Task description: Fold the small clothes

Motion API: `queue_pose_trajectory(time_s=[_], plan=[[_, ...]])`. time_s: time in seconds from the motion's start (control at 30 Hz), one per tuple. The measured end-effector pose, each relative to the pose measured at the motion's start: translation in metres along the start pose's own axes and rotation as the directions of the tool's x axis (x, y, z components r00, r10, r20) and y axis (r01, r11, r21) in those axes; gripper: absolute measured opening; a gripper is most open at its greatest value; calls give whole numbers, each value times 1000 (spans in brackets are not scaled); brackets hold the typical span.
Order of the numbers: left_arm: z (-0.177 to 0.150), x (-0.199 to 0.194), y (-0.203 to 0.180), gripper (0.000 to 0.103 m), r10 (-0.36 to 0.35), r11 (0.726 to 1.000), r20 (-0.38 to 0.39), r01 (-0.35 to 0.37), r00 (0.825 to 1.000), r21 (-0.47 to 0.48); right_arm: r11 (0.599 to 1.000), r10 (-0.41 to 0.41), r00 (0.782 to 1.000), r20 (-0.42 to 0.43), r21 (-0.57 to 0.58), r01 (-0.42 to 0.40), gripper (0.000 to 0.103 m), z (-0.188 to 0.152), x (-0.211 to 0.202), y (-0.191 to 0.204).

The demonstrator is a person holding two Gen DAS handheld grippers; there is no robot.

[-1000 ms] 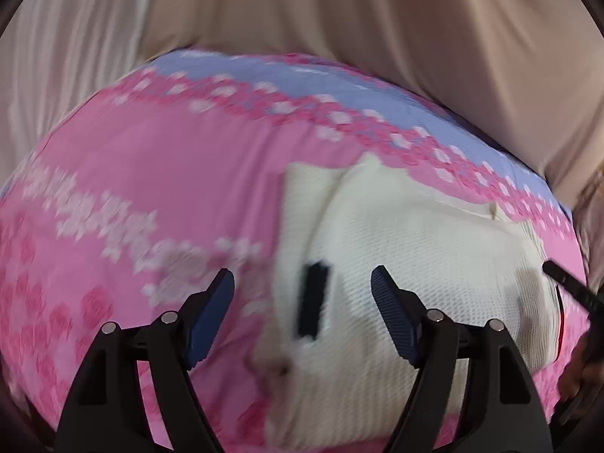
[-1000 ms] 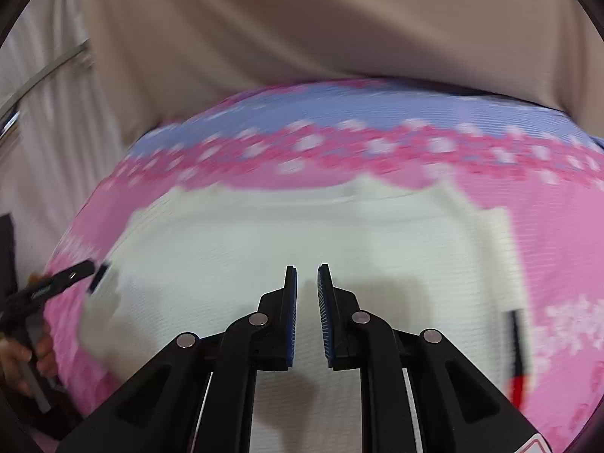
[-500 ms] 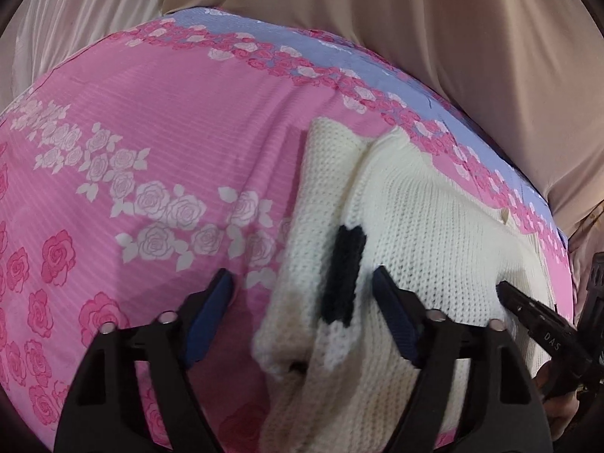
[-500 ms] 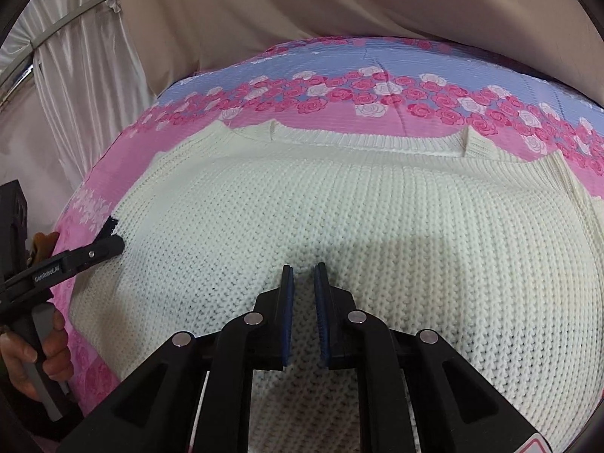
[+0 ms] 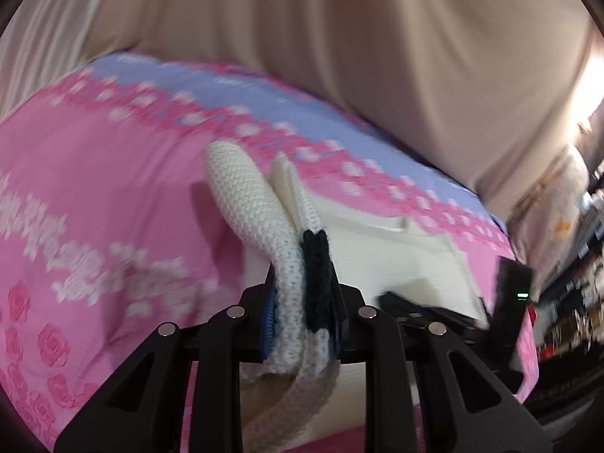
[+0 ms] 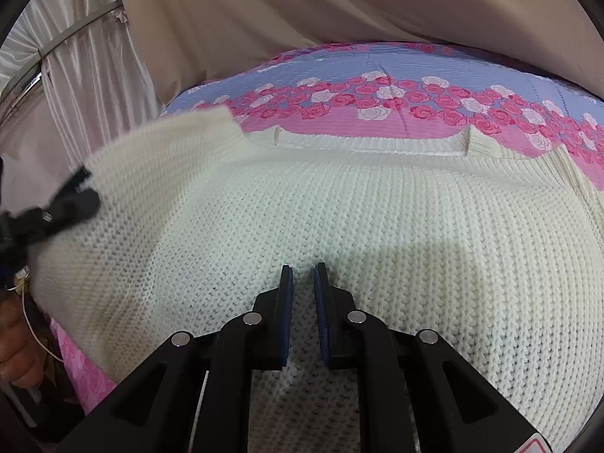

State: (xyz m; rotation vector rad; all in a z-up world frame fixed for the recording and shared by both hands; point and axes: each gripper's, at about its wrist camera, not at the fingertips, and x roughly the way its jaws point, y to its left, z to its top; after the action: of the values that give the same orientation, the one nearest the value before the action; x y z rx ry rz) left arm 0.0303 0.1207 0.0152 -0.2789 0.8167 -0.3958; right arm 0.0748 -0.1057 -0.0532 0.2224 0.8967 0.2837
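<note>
Two hand-held grippers on one sweater: we now have its left edge pinched and lifted.

Half a second ago our left hand-held gripper (image 5: 302,317) stood spread over the cream knit sweater (image 6: 339,204) with the black trim (image 5: 317,275) between its fingers; now it is pinched tight on that edge, white knit and trim bunched in the jaws, and the fabric is raised off the pink rose bedspread (image 6: 377,120). Left view is motion-blurred. Our right hand-held gripper (image 6: 302,313) sits almost pressed together, a thin gap showing, nothing between the fingers, tips down on the sweater's middle as before. The sweater lies spread on the bed. We judge the first side fold has started; carrying the edge across comes next.
</note>
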Motion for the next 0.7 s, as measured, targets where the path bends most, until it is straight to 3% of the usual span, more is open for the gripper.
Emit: queue_pose_trajectory(time_s=[0.1,0.23,0.43,0.47,0.53,0.57,0.6,0.67,0.7], plan=[[6,8,-46,21,-56,993,-8,56,998,102,998,44,999,2,37,-44,12,-1,-4,-7],[8,28,-102,21,-112,971,-44,119,993,205,976,117,991,58,177,-125,15,-7,-36,-38],[-11,94,-175,21,-151,923,-184,205,971,325,951,-5,989,146,306,-40,21,-32,-96,-102],[-16,106,-182,18,-148,919,-206,212,967,334,946,-20,988,154,323,-31,22,-36,-103,-109],[-29,133,-192,11,-159,914,-291,253,943,317,934,-39,985,170,356,-24,27,-44,-114,-123],[-36,144,-195,13,-165,917,-355,276,920,288,928,-43,984,175,371,-25,29,-46,-118,-128],[-40,146,-196,15,-166,920,-375,279,912,273,925,-43,984,175,380,-27,32,-47,-121,-131],[-41,129,-196,39,-186,910,-341,292,922,294,922,-20,983,181,384,-51,42,-46,-125,-134],[-38,115,-193,49,-192,904,-307,289,932,314,920,9,981,192,382,-83,56,-44,-128,-134]])
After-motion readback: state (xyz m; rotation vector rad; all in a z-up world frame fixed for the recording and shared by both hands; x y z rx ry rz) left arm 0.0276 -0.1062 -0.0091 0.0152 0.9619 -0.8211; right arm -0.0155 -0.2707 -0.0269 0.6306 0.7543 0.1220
